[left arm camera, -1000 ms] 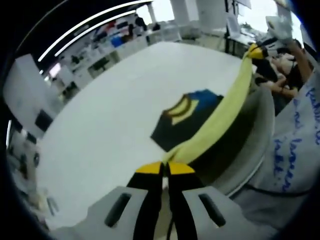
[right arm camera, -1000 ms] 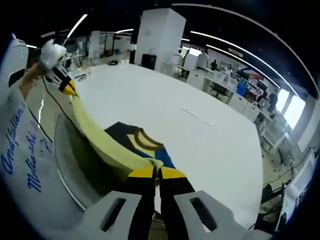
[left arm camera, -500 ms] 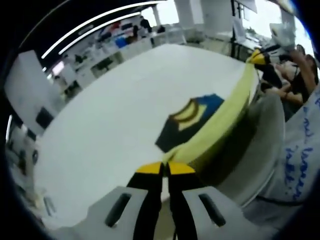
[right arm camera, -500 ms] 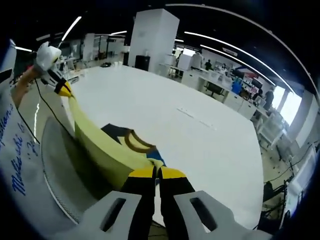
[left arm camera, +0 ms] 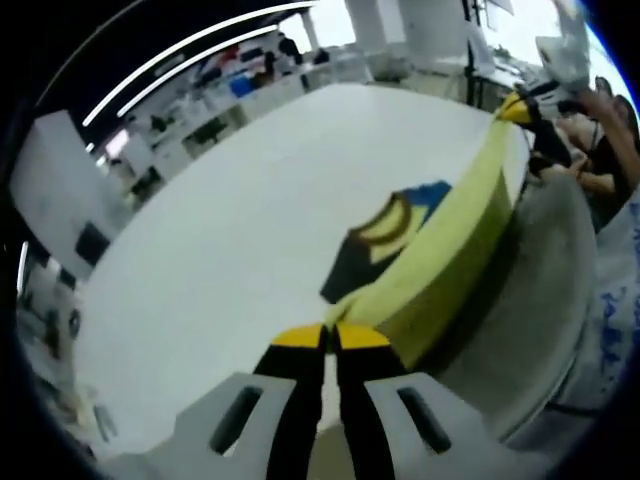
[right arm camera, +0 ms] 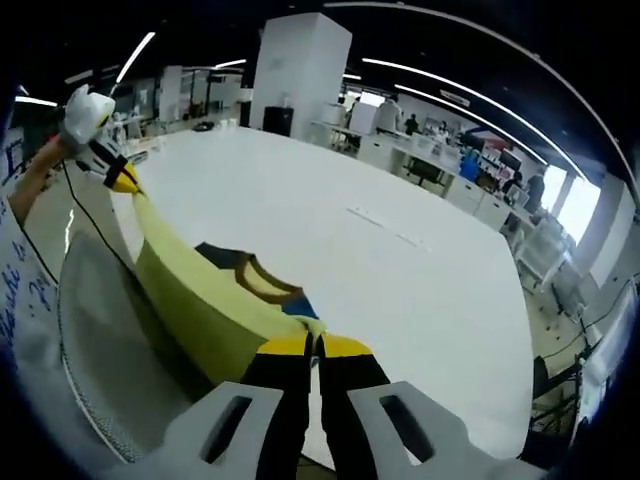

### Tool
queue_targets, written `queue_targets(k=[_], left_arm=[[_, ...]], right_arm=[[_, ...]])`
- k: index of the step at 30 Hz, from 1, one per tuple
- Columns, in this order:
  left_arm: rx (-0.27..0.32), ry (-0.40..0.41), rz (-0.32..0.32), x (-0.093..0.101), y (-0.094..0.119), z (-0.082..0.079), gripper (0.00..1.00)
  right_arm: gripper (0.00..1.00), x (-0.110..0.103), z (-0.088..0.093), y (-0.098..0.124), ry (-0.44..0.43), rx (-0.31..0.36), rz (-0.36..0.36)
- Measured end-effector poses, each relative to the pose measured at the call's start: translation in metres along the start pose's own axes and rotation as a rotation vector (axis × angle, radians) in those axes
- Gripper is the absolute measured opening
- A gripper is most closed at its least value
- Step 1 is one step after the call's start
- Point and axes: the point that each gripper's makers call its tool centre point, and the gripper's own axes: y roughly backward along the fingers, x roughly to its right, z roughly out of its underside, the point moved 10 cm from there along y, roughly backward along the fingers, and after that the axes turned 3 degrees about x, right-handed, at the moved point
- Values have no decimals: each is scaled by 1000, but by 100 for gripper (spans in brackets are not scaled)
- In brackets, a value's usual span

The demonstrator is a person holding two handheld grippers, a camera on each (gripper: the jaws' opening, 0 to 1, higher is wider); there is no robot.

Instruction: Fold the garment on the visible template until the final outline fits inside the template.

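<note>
- While both clamp the yellow hem, left gripper (left arm camera: 328, 338) and right gripper (right arm camera: 312, 345) hold the garment (left arm camera: 440, 250) taut, mid-fold.
- Next, probably carry the hem toward twelve o'clock over the collar (right arm camera: 265, 282).

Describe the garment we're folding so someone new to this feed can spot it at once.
Start at the big white table. At its near edge, the garment is stretched between the left hand-held gripper and right hand-held gripper. It is pale yellow with a navy and blue part bearing a tan neckband, the only coloured thing on the white top.
</note>
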Motion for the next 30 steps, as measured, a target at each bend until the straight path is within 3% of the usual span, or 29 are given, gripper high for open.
queue_targets(k=[12,22,30], left_arm=[[47,124,30,-9,-39,12,0],[49,156,36,-14,-66,18,0],[37,131,54,-18,-85,19,0]], right_arm=[[2,6,17,-29,-10,-15,12],[2,13,29,-54,-37,-16,7],[2,17,37,-71,1,-57,-3]])
